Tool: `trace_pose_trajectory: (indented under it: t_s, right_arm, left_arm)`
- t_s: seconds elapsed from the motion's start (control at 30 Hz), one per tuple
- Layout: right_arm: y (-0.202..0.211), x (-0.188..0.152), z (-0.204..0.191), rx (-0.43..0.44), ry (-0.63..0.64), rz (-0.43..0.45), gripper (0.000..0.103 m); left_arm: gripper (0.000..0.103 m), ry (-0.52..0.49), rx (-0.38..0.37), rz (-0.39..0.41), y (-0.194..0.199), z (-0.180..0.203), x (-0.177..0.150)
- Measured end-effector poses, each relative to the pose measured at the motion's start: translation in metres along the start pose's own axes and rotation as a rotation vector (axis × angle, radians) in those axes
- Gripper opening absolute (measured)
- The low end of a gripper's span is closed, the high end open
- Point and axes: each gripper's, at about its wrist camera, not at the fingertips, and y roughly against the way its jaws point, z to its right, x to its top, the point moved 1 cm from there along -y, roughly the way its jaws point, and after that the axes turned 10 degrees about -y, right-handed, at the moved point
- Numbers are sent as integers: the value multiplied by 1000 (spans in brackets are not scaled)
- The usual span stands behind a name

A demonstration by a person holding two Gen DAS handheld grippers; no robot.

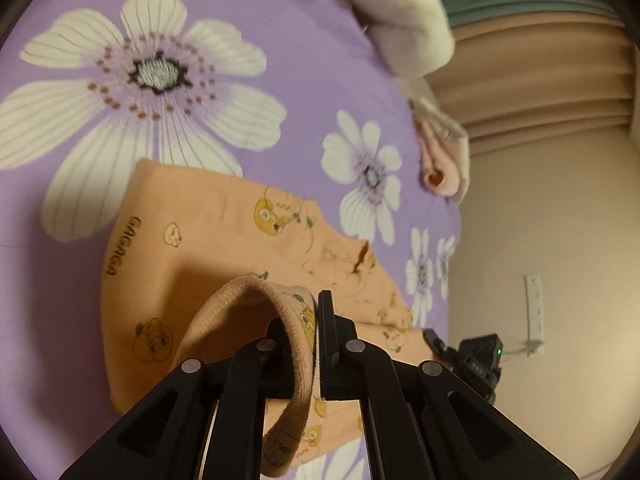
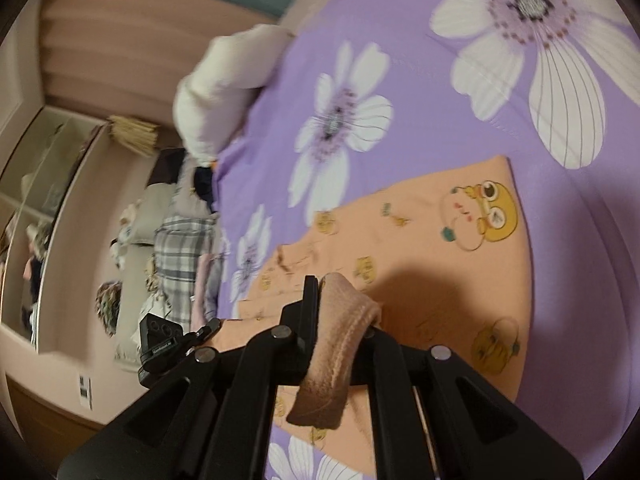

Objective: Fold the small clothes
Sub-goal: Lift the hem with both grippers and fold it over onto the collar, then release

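A small orange garment point(image 1: 208, 240) printed with cartoon bears and "GAGAGA" lies on a purple bedspread with white flowers point(image 1: 280, 40). My left gripper point(image 1: 314, 320) is shut on its ribbed hem point(image 1: 240, 296) and holds that edge lifted above the cloth. In the right wrist view the same orange garment point(image 2: 440, 248) lies on the bedspread point(image 2: 420, 60), and my right gripper point(image 2: 336, 304) is shut on another part of the ribbed hem point(image 2: 340, 340), also raised. The other gripper point(image 1: 476, 356) shows at the right of the left wrist view.
A white and pink pile of clothes point(image 1: 408, 12) lies at the far edge of the bed, with a rolled pink piece point(image 1: 440, 160) beside it. Past the bed edge are a plaid cloth point(image 2: 184, 248), shelves point(image 2: 44, 184) and a beige wall point(image 1: 552, 240).
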Motion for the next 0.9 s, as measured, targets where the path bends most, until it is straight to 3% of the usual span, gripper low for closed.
trace_pose_trajectory:
  t_s: [0.1,0.13,0.17,0.2,0.3,0.33,0.43,0.47,0.63,0.67,0.73,0.9]
  right_arm:
    - [-4,0,1,-9,-10,-50,15]
    - [-4,-2,1,-12,-14,-74,29]
    - [-4,-3,2,-6,-24,-92,40]
    - [-5,-3,2,1,-31,-101,40]
    - [-5,1,6,43,-88,-123,40]
    - [-5,6,11,95,-147,-131,40]
    - [-9,18,25,180,-306,-111,40]
    - [-10,22,29,193,-337,-97,40]
    - [-3,43,43,275,-432,41,44]
    - [2,46,42,276,-428,68,46]
    - [10,52,38,279,-402,111,47]
    - [28,41,14,160,-216,107,47]
  left_arm:
    - [0,-10,11,-62,-3,1,-3]
    - [0,-5,4,-74,-4,1,-3]
    - [7,12,-5,-78,-1,-2,-3]
    - [17,27,-18,-75,0,-5,-1]
    - [29,98,-88,-46,4,-15,9]
    - [30,128,-112,-36,5,-19,13]
    - [48,289,-205,16,4,-40,28]
    - [53,320,-205,36,3,-45,31]
    - [54,365,-211,142,5,-55,52]
    - [60,376,-212,162,6,-57,55]
    - [70,393,-178,198,13,-60,61]
    - [70,258,-72,196,32,-45,59]
